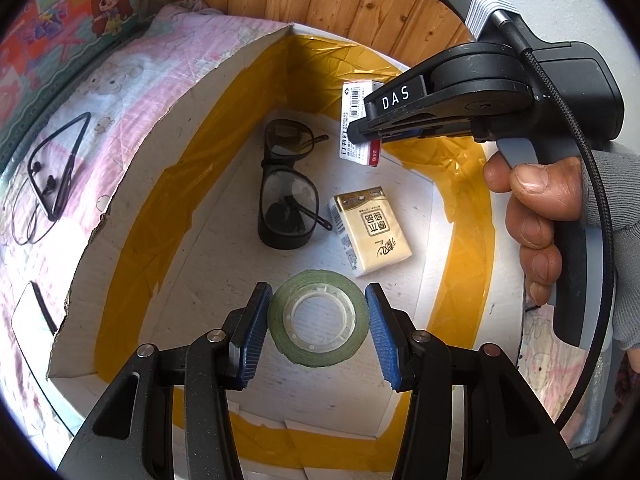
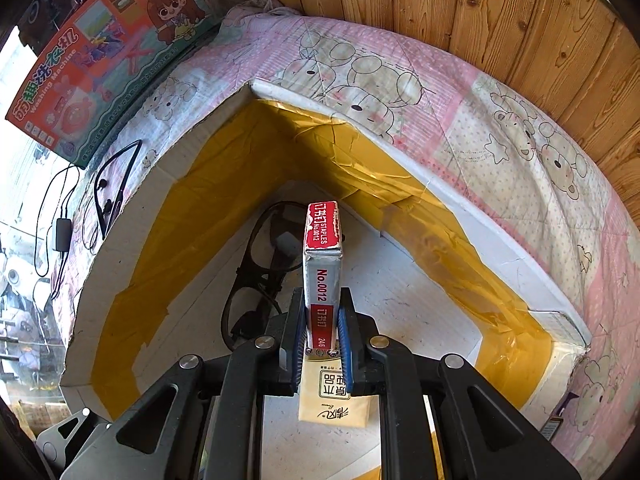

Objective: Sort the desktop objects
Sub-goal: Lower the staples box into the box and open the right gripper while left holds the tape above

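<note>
A white cardboard box (image 1: 132,184) lined with yellow tape holds black glasses (image 1: 288,188), a tissue pack (image 1: 370,230) and a green tape roll (image 1: 318,318). My left gripper (image 1: 318,332) is open above the box floor, its blue pads on either side of the roll with small gaps. My right gripper (image 2: 322,344) is shut on a red and white staples box (image 2: 323,264) and holds it over the box interior, above the glasses (image 2: 256,280) and tissue pack (image 2: 334,400). In the left wrist view, the right gripper (image 1: 362,132) holds the staples box (image 1: 354,120) near the far corner.
The box (image 2: 460,216) sits on a pink cartoon-print cloth (image 2: 500,136). A black neckband earphone (image 1: 56,168) and a white flat object (image 1: 30,320) lie on the cloth left of the box. A toy package (image 2: 100,52) and a wooden wall (image 2: 480,20) stand behind.
</note>
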Demonstrator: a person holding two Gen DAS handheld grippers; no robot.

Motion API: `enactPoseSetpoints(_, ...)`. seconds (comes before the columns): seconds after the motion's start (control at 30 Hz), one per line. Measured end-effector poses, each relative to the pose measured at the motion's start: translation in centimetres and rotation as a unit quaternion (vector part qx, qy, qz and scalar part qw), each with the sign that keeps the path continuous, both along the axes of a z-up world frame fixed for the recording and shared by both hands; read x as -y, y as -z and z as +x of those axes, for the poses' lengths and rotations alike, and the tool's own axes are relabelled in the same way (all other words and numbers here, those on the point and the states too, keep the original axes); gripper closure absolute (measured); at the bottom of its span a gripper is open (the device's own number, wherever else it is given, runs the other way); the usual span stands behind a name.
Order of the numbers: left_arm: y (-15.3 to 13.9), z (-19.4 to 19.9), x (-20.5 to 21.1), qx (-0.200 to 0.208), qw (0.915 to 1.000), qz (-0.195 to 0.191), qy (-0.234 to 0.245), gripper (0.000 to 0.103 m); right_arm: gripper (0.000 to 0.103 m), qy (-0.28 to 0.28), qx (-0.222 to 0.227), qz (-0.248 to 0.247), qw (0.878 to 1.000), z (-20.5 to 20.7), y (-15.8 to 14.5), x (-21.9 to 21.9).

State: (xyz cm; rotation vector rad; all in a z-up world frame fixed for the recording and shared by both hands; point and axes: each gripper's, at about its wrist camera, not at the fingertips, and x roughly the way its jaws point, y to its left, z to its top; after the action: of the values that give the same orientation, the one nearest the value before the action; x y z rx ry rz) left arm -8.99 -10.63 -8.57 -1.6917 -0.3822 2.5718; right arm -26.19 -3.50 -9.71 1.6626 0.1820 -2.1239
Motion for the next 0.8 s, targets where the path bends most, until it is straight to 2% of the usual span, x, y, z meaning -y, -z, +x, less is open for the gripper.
enactPoseSetpoints(0.3, 0.4, -0.1, 0.3, 0.01, 0.9999, 0.01, -0.005, 0.051, 0.084, 0.018, -0.007, -0.003, 1.0, -0.3, -0.3, -0.9)
enactPoseSetpoints(0.8, 0.1, -0.2, 0.4, 0.005, 0.9999, 0.007, -0.01, 0.049, 0.081, -0.005, -0.003, 0.001, 1.0, 1.5, -1.4, -1.2)
